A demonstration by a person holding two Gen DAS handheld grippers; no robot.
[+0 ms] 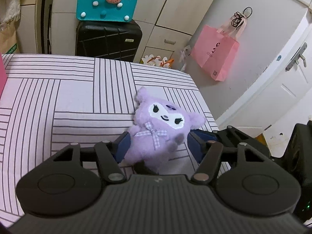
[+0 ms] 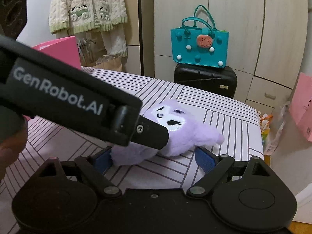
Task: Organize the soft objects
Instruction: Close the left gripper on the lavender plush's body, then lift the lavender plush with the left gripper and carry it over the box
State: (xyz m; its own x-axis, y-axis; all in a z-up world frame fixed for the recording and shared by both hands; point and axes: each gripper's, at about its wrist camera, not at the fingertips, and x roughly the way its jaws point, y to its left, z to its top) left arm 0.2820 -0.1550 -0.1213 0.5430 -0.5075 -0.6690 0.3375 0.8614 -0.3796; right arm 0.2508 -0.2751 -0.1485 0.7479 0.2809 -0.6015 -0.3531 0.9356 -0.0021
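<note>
- Left wrist view: the left hand-held gripper [image 1: 156, 144] has its blue pads [image 1: 120, 146] on either side of a purple plush toy [image 1: 159, 128]. The near pad presses the toy's side; the far pad sits close against its other flank, though the fur hides whether it fully touches.
- The plush toy, with a white face and a checked bow, lies near the corner of a bed [image 1: 78, 101] covered in a pink sheet with dark stripes.
- Behind the bed a teal felt bag [image 1: 105, 2] stands on a black suitcase [image 1: 107, 39]; a pink paper bag [image 1: 216, 56] hangs on the wall beside a white door [image 1: 288, 89].
- Right wrist view: the right hand-held gripper [image 2: 154, 160] stands wide, its blue pads [image 2: 204, 160] spread around the toy's lower body; the right-hand pad is clear of the fur.
- The left hand-held gripper's black body crosses this view from the left, one finger lying over the plush toy [image 2: 187, 134].
- A cream knitted sweater [image 2: 87, 5] hangs at the back left, above a pink box [image 2: 62, 48].
</note>
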